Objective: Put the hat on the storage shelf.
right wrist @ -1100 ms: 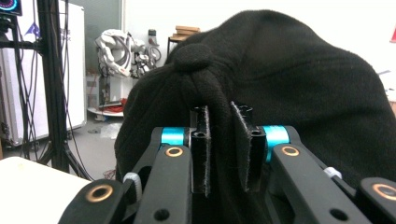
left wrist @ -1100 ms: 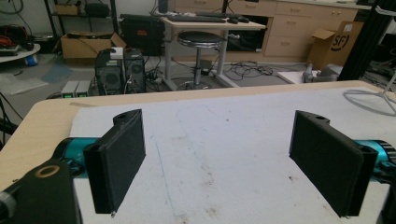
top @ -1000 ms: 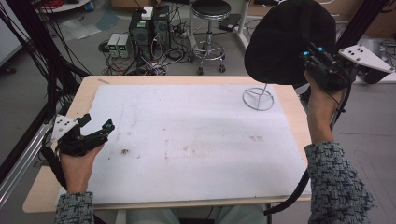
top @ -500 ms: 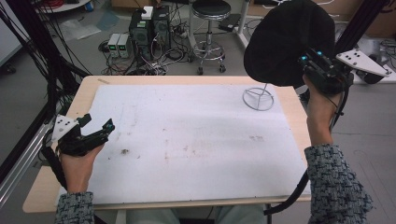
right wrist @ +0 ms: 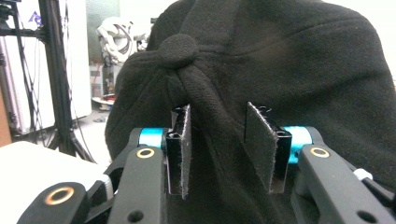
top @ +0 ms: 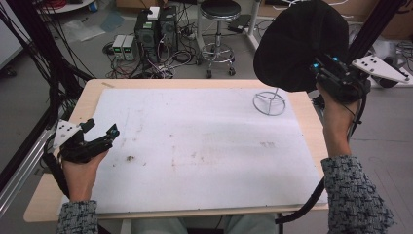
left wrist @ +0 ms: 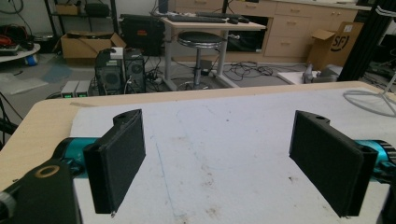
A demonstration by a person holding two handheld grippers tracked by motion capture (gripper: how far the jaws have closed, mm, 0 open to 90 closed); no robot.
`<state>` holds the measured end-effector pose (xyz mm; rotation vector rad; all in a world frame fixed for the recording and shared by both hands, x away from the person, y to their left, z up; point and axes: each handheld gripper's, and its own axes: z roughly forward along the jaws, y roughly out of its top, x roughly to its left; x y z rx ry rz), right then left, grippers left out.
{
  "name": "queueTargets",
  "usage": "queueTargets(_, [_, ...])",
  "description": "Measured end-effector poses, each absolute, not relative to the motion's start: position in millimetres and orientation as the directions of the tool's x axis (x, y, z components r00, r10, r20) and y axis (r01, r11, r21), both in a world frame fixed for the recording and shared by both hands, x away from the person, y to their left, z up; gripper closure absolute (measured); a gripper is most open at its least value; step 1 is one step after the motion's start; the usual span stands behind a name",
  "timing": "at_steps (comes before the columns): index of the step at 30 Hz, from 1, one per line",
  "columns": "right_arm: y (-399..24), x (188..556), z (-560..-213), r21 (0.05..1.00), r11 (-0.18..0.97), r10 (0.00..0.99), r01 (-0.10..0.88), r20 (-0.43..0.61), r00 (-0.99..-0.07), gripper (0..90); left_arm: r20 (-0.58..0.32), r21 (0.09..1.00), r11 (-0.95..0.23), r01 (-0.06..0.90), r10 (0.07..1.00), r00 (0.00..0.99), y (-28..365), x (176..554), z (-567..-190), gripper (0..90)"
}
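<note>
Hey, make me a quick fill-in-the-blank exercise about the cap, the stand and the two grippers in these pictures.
1. The black cap sits on top of a wire ____ with a ring base.
2. The right gripper has its jaws at the cap, and they have just been ____.
3. The left gripper has its jaws ____, with nothing between them.

Missing words: stand; opening; open

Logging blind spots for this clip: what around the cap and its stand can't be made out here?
- High view: the stand's upper post is hidden behind the black cap, so whether the cap rests on it is unclear.
- Right gripper view: whether the right tool's pads touch the fabric between them cannot be told.
- Left gripper view: the stand's ring is cut off by the right edge.
</note>
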<state>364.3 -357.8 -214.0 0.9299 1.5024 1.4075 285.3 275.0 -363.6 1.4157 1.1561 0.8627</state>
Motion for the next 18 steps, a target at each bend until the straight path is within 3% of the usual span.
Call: queueTargets(18, [-364,351,-219,0.996,0.081,0.925,-0.027,-0.085,-0.369,49.1,-0.085,0.98,0.033,0.195,0.96,0.268,274,286,-364,18.5])
